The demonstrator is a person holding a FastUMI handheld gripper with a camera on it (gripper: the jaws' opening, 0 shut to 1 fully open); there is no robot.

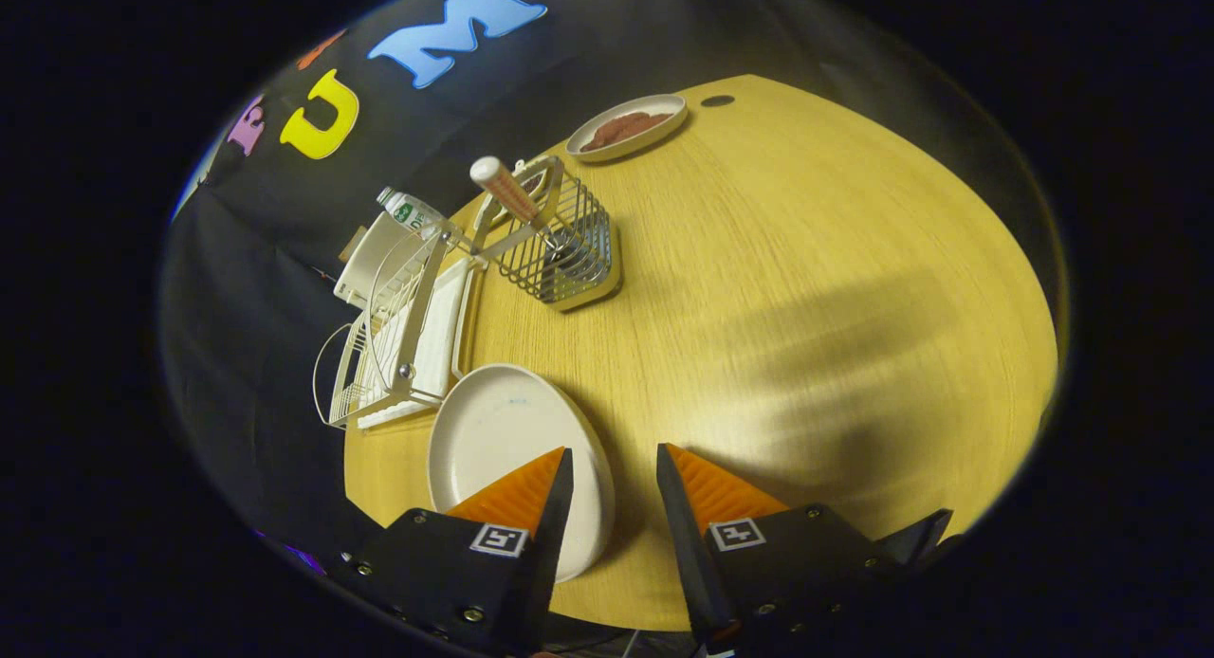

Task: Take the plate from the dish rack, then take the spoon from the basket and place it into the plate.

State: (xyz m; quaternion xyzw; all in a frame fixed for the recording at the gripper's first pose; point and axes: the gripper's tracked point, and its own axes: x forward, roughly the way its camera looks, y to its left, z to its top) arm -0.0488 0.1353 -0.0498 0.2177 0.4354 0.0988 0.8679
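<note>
A white wire dish rack stands at the left of the wooden table, against the booth's dark wall. Just beside it, the empty white plate lies flat on the table, partly under the left finger of the gripper. The 2 fingers are spread apart with nothing between them (only bare tabletop shows in the gap). Beyond the plate stands a wire basket holding the spoon, its handle leaning out toward the rack. Farther right, a second dish holds something brown.
</note>
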